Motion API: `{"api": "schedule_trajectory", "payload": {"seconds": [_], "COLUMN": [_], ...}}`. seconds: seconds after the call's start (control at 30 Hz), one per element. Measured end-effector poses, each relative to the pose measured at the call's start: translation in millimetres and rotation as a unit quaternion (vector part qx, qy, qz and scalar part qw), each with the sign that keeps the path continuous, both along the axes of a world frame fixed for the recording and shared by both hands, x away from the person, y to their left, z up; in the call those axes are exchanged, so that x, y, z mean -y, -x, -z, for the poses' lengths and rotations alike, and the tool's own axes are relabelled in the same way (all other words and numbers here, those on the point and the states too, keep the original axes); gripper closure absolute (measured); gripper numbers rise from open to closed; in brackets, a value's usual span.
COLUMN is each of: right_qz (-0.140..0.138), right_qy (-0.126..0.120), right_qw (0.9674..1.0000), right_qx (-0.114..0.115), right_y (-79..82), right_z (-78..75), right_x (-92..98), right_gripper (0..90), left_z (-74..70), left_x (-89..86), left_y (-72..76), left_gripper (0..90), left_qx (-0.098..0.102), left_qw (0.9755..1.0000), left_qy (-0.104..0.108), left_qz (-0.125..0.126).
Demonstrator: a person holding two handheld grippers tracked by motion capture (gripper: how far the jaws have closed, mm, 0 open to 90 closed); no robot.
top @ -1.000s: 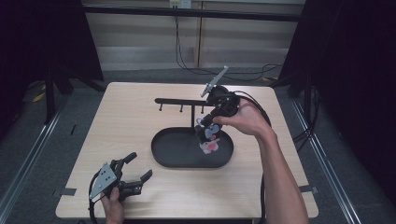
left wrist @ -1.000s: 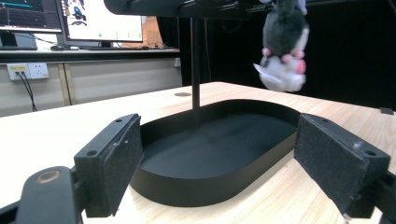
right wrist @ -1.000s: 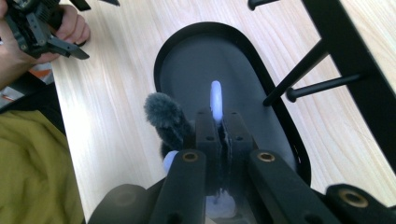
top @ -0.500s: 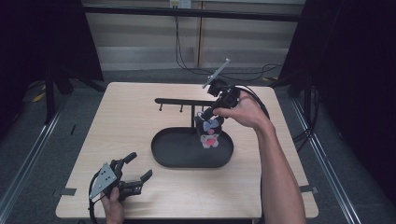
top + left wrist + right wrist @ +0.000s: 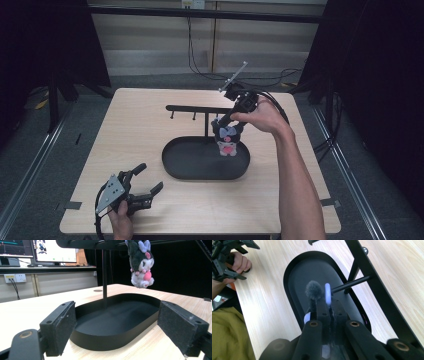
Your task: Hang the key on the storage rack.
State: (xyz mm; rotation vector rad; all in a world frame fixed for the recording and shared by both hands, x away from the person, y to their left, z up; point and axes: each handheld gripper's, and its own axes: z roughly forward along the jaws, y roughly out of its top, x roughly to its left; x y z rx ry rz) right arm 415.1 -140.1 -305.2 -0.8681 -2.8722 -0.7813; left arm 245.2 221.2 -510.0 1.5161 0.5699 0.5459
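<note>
Your right gripper point(image 5: 223, 121) is clamped on a black-and-white plush toy point(image 5: 227, 140) with pink patches, hanging over the bare black oval tray point(image 5: 186, 165); your left gripper point(image 5: 148, 180) rests with jaws apart.

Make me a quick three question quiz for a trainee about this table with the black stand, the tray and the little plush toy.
1. True or false: the left gripper has its jaws wide open with nothing between them.
2. Which holds the plush toy: A) right gripper, B) left gripper, C) nothing, it lies in the tray?
3. What does the toy hang over?

Key
1. True.
2. A: its jaws are shut on the toy's top, beside a peg of the stand.
3. The black oval tray.
</note>
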Motion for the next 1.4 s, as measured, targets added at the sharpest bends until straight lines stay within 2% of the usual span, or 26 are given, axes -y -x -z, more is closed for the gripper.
{"api": "schedule_trajectory", "payload": {"seconds": [0.2,0.27,0.43,0.67,0.87,0.9,0.93,1.03,1.23,1.4], "right_qz": [0.003,0.003,-0.005,-0.008,-0.008,-0.017,-0.014,-0.008,-0.012,-0.011], "right_qy": [0.007,0.008,0.028,0.032,0.063,0.058,0.064,0.062,0.071,0.068], "right_qw": [1.0,0.9999,0.9996,0.9994,0.998,0.9982,0.9978,0.9981,0.9974,0.9977], "right_qx": [-0.004,-0.006,-0.001,-0.003,0.004,0.0,-0.001,0.001,0.005,0.003], "right_y": [-6.2,-7.1,-9.3,-13.7,-13.6,-13.3,-13.1,-15.1,-18.4,-17.6], "right_z": [5.9,6.2,4.4,3.8,0.9,1.2,0.2,-0.1,3.7,2.2], "right_x": [-1.2,-1.5,-6.2,-4.5,-9.1,-9.8,-10.3,-8.6,-7.0,-5.5], "right_gripper": [87.7,87.7,87.7,87.4,87.3,87.1,87.0,86.9,86.9,85.8], "left_z": [0.0,0.1,0.2,0.1,0.2,0.1,0.1,0.1,0.1,0.1], "left_x": [0.1,0.3,0.5,0.4,0.4,0.5,0.4,0.5,0.3,0.4], "left_y": [0.1,0.0,0.2,0.0,0.2,0.2,0.2,0.2,0.1,0.1], "left_gripper": [15.2,15.2,15.2,15.2,15.2,15.2,15.3,15.2,15.5,15.4], "left_qx": [-0.001,0.0,0.0,0.0,0.0,0.0,0.0,0.0,-0.001,-0.001], "left_qw": [1.0,1.0,1.0,1.0,1.0,1.0,1.0,1.0,1.0,1.0], "left_qy": [0.0,0.002,0.002,0.003,0.002,0.002,0.002,0.002,0.001,0.001], "left_qz": [0.001,0.0,0.0,0.0,0.0,0.0,0.0,0.0,0.003,0.003]}}
